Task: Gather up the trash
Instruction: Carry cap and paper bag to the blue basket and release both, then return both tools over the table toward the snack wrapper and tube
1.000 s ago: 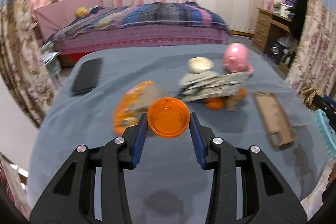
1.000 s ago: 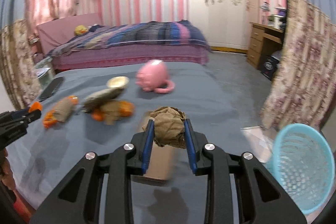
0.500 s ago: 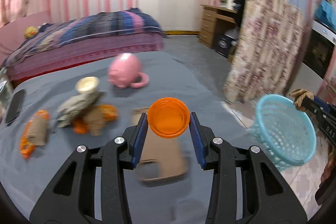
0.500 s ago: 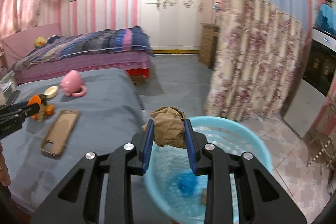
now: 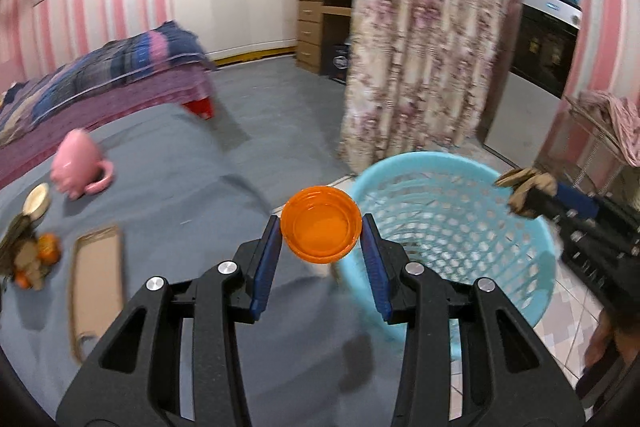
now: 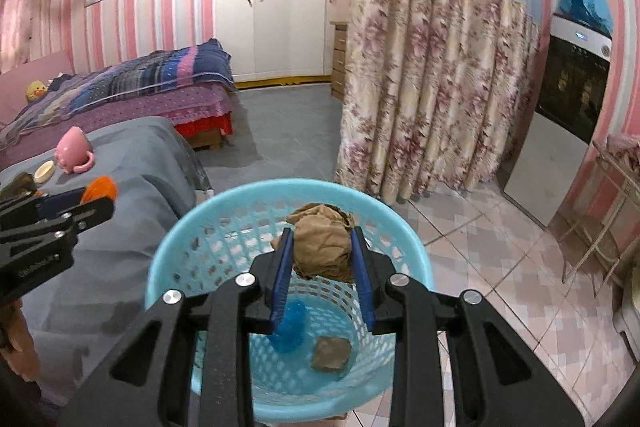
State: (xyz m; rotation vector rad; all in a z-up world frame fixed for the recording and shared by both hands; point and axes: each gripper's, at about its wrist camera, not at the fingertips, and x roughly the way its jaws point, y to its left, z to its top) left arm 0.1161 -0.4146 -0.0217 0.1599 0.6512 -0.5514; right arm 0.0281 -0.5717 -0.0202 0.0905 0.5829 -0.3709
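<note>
My left gripper (image 5: pixel 320 237) is shut on an orange plastic lid (image 5: pixel 321 224), held just left of the light blue basket (image 5: pixel 452 227) at the bed's edge. My right gripper (image 6: pixel 323 241) is shut on a crumpled brown paper wad (image 6: pixel 322 241) and hangs over the basket (image 6: pixel 188 239). Inside the basket lie a blue plastic piece (image 6: pixel 294 323) and a brown scrap (image 6: pixel 331 353). The right gripper with its wad (image 5: pixel 526 187) shows at the far rim in the left wrist view. The left gripper and lid (image 6: pixel 100 189) show at the left in the right wrist view.
On the grey bed (image 5: pixel 180 187) lie a pink mug (image 5: pixel 78 163), a small cream dish (image 5: pixel 37 201), a brown phone case (image 5: pixel 96 279) and a heap of orange and brown scraps (image 5: pixel 32 259). A floral curtain (image 6: pixel 432 99) hangs behind the basket. Tiled floor (image 6: pixel 500 267) lies to the right.
Both grippers swung right from over the bed toward the blue basket, each keeping its hold. The right one came over the basket's opening; the left one reached its near left side.
</note>
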